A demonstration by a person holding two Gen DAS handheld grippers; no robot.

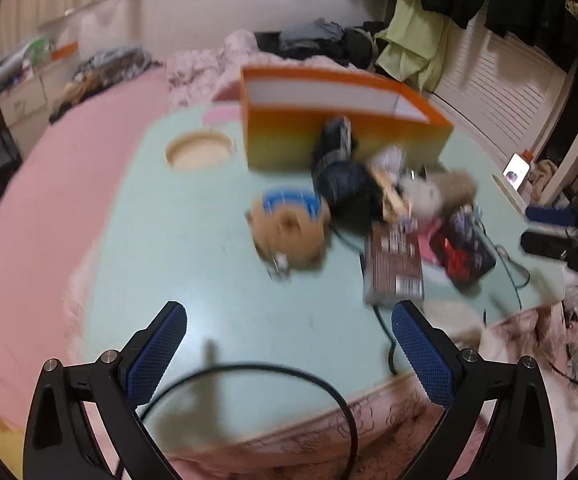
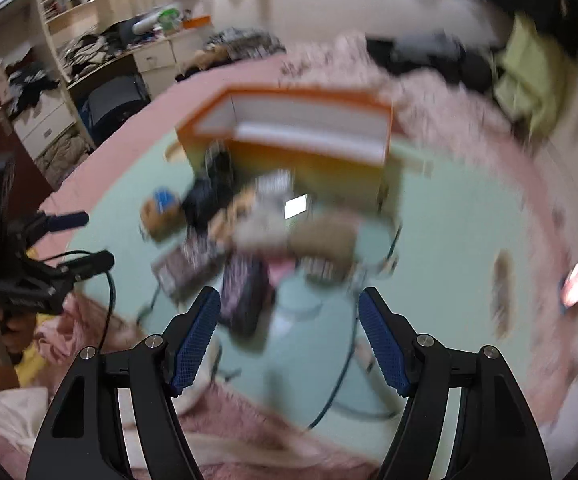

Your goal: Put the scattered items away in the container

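Orange cardboard, open at the top with white inner walls, forms the rectangular container (image 1: 329,136) standing upright on the pale green tabletop (image 1: 193,264), and we take it as our landmark. Its long axis runs across the left wrist view, its mouth facing up. The scattered items lie heaped just in front of the container: a brown plush toy in a blue top (image 1: 289,228) toward its left end, a dark bundled fabric item (image 1: 341,176) leaning against its front face, a fluffy cream-and-tan plush (image 1: 437,196) toward its right end, and a flat brown patterned packet (image 1: 395,268) nearest us, its long axis pointing roughly toward the container. Blur prevents finer identification of the heap. We find the left gripper (image 1: 289,356) with its blue-padded jaws spread wide, nothing between them, well short of the items. The right gripper (image 2: 289,340) likewise stands wide open and empty, poised before a dark patterned pouch (image 2: 245,300) at the near edge of the heap. We judge the step in hand to be the approach to a first pick. We recommend taking an outlying item, closing across its narrow dimension, avoiding the black cable (image 1: 385,328) trailing from the heap, and lifting clear of the container's front wall before release.
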